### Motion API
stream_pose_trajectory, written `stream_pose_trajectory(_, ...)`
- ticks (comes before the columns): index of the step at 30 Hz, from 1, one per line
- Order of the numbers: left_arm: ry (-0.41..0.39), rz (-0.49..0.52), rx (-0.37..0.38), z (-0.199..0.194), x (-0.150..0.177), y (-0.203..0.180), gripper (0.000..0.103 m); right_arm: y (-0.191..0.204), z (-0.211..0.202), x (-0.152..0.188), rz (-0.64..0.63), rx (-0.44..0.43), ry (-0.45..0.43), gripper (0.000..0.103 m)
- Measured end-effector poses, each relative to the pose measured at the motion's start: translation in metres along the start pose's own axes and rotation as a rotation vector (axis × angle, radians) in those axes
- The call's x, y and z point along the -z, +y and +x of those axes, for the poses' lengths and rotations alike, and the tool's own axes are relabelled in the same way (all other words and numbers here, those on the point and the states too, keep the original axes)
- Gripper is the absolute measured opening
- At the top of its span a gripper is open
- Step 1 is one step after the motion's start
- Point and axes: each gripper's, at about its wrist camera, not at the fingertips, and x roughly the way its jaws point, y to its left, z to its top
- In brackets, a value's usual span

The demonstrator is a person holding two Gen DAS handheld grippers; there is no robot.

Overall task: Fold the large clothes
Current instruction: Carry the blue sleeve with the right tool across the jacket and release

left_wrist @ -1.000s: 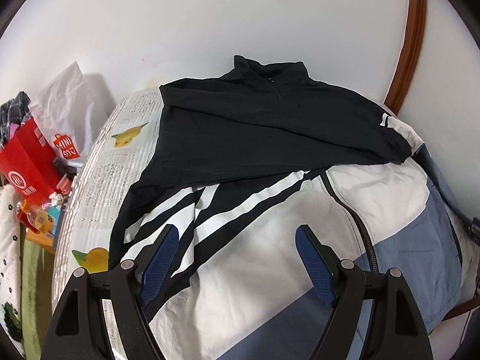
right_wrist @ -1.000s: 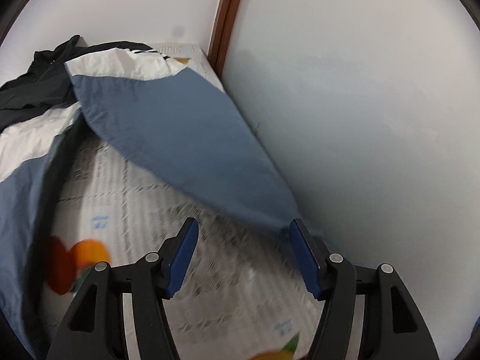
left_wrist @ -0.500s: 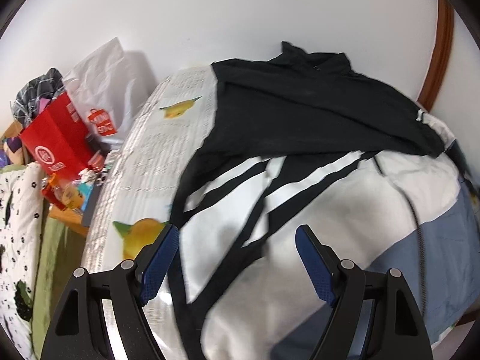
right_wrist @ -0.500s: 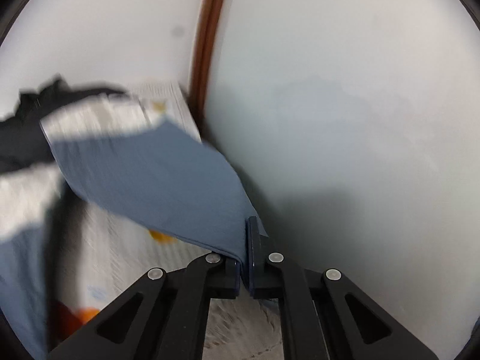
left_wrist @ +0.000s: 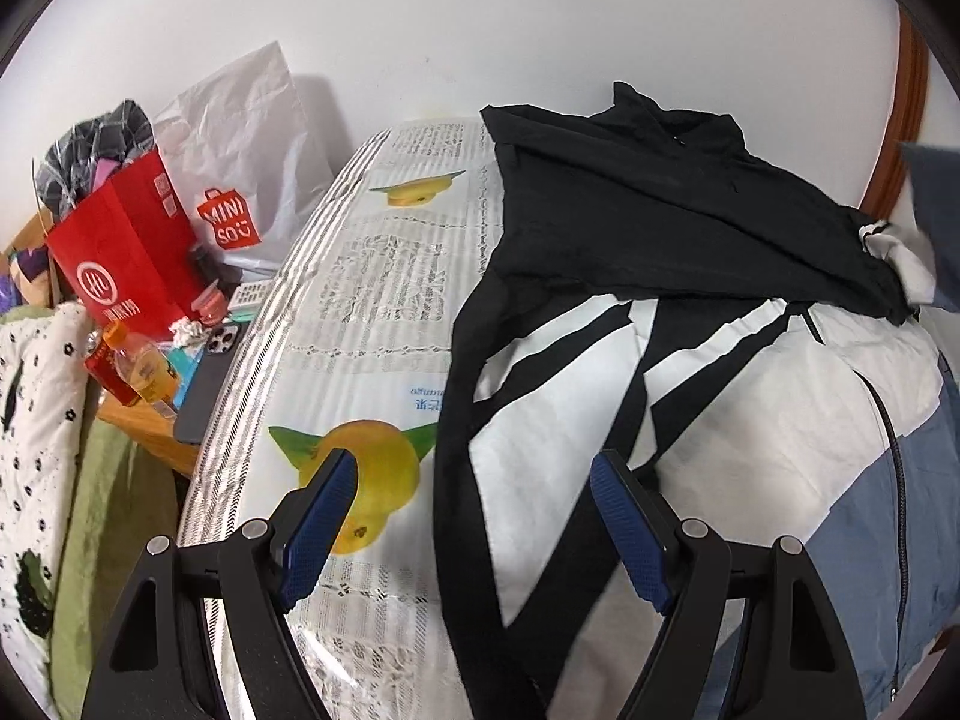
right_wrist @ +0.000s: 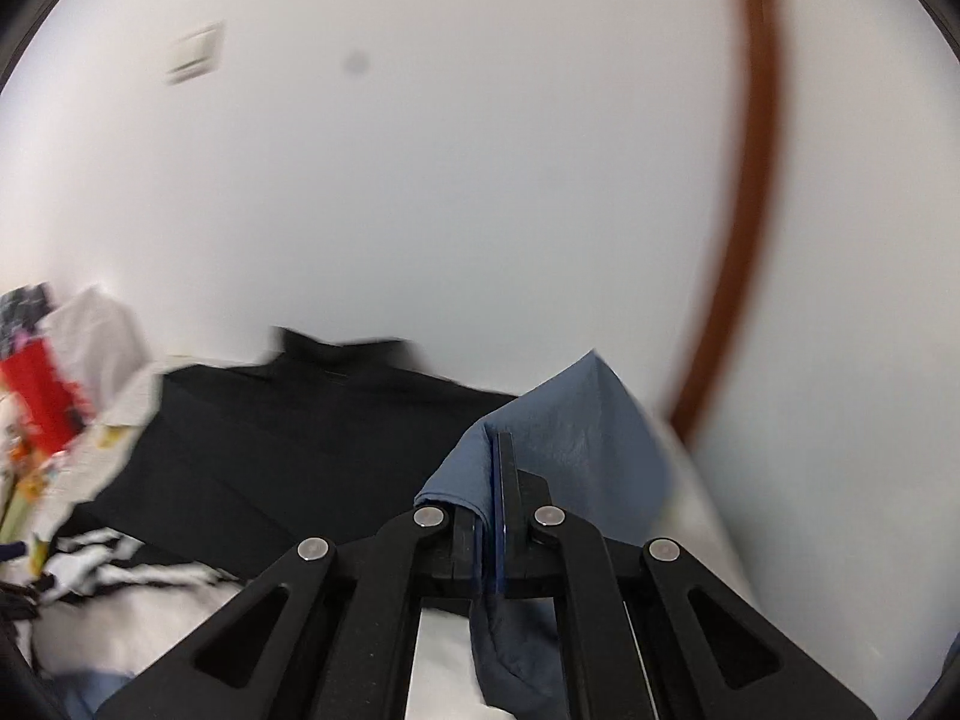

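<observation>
A black, white and blue jacket (left_wrist: 690,396) lies spread on the bed, collar at the far end. My left gripper (left_wrist: 474,516) is open and empty above the jacket's left edge and black-striped sleeve (left_wrist: 462,480). My right gripper (right_wrist: 495,504) is shut on the blue sleeve end (right_wrist: 576,444) and holds it lifted over the jacket's black upper part (right_wrist: 288,438). The lifted blue sleeve also shows at the right edge of the left wrist view (left_wrist: 936,204).
The bed cover (left_wrist: 372,312) has newspaper print and yellow fruit pictures. To the left stand a red paper bag (left_wrist: 126,252), a white Miniso bag (left_wrist: 240,150), a bottle (left_wrist: 132,372) and a phone (left_wrist: 204,396) on a wooden side table. White wall and a brown door frame (right_wrist: 744,240) stand behind.
My right gripper has closed on the blue sleeve end and lifted it up and leftward over the jacket. My left gripper has shifted left toward the jacket's left edge, still open.
</observation>
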Motion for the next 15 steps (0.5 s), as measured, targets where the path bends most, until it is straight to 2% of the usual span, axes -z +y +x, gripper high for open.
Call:
stream_pose_trajectory(5, 0.049, -0.037, 0.059, 0.015, 0.007, 0.008, 0.078, 0.099, 0.06, -0.012, -0.066, -0.166, 0.03, 0.002)
stream_pose_trajectory(8, 0.077, -0.045, 0.09, 0.022, 0.011, 0.008, 0.078, 0.141, 0.09, -0.002, -0.128, -0.203, 0.083, 0.002)
stream_pose_trajectory(12, 0.066, -0.053, 0.106, 0.021, 0.014, 0.01, 0.078, 0.168, 0.131, 0.027, -0.119, -0.242, 0.189, 0.002)
stream_pose_trajectory(15, 0.067, -0.061, 0.122, 0.02, 0.014, 0.012, 0.078, 0.183, 0.146, 0.041, -0.112, -0.252, 0.211, 0.006)
